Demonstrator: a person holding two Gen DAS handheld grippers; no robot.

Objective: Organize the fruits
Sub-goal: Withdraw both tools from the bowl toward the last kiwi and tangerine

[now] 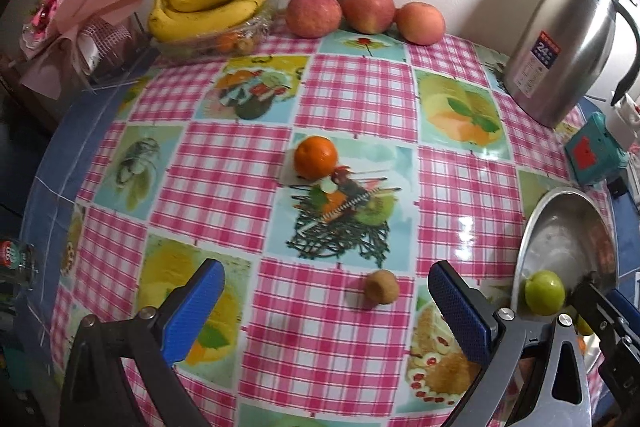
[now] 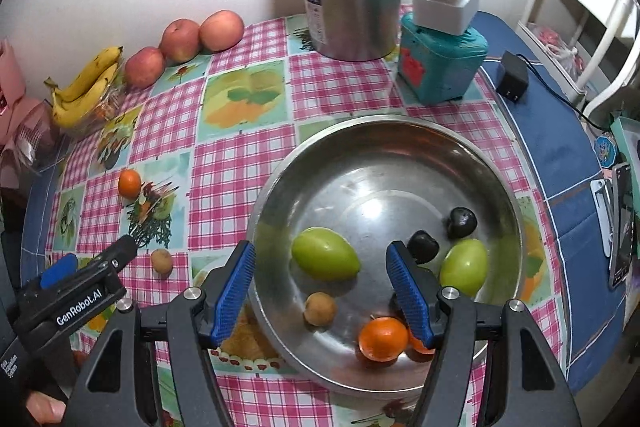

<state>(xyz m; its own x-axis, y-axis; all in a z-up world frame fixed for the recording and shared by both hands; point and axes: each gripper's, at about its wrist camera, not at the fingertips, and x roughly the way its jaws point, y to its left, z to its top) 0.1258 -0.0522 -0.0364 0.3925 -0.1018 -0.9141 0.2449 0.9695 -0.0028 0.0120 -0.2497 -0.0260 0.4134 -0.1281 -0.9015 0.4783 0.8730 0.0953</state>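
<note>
Steel bowl (image 2: 400, 135) holds seven fruits — two (image 2: 129, 183) on the table.

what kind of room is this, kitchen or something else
Probably a home dining or kitchen corner: a table with a checked fruit-print tablecloth pushed against a wall, a steel thermos jug, and bananas and apples lined up at the back.

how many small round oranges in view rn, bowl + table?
3. One small round orange lies loose on the checked tablecloth, left of the round steel bowl. One sits at the bowl's near edge; another peeks from behind the right tool's finger. More may be hidden.
</note>
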